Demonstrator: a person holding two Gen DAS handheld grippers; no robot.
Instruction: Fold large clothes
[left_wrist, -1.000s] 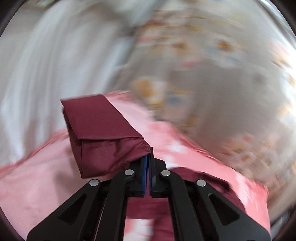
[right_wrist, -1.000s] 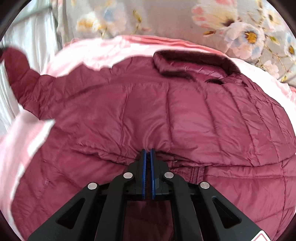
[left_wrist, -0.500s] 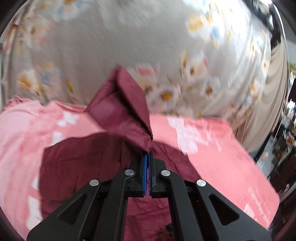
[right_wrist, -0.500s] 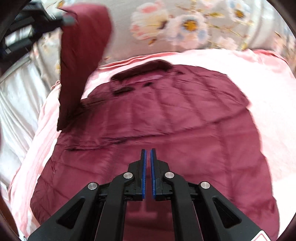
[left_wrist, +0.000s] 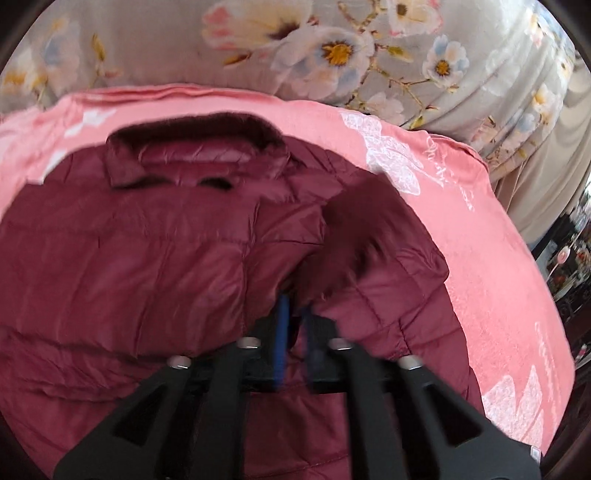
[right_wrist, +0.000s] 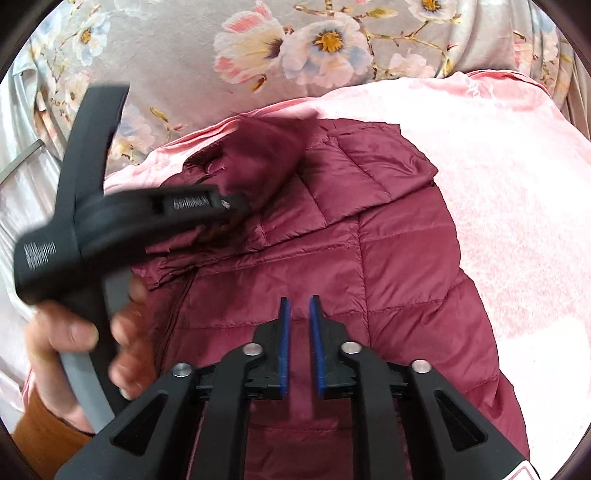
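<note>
A maroon quilted jacket (left_wrist: 147, 258) lies spread on a pink blanket (left_wrist: 480, 240), its collar (left_wrist: 195, 147) at the far side. One sleeve (left_wrist: 354, 229) is folded across the jacket's body and blurred with motion. My left gripper (left_wrist: 294, 306) hangs low over the jacket with its jaws opening. The sleeve's end lies just past the blue pads (left_wrist: 281, 332), loose. In the right wrist view the jacket (right_wrist: 388, 258) fills the middle, and the left gripper (right_wrist: 240, 205) comes in from the left with a hand (right_wrist: 74, 332) on its handle. My right gripper (right_wrist: 298, 301) hovers over the jacket's front, jaws opening with nothing between them.
Behind the blanket (right_wrist: 517, 184) lies grey bedding with a flower print (left_wrist: 332, 48). At the far right edge of the left wrist view the bed ends and dark, cluttered room shows (left_wrist: 569, 266). Pale sheet (right_wrist: 14, 206) lies at the left.
The left gripper carried the sleeve across and down onto the jacket's body, then parted its jaws. The right gripper let go of the jacket's front, drew back and parted its jaws.
</note>
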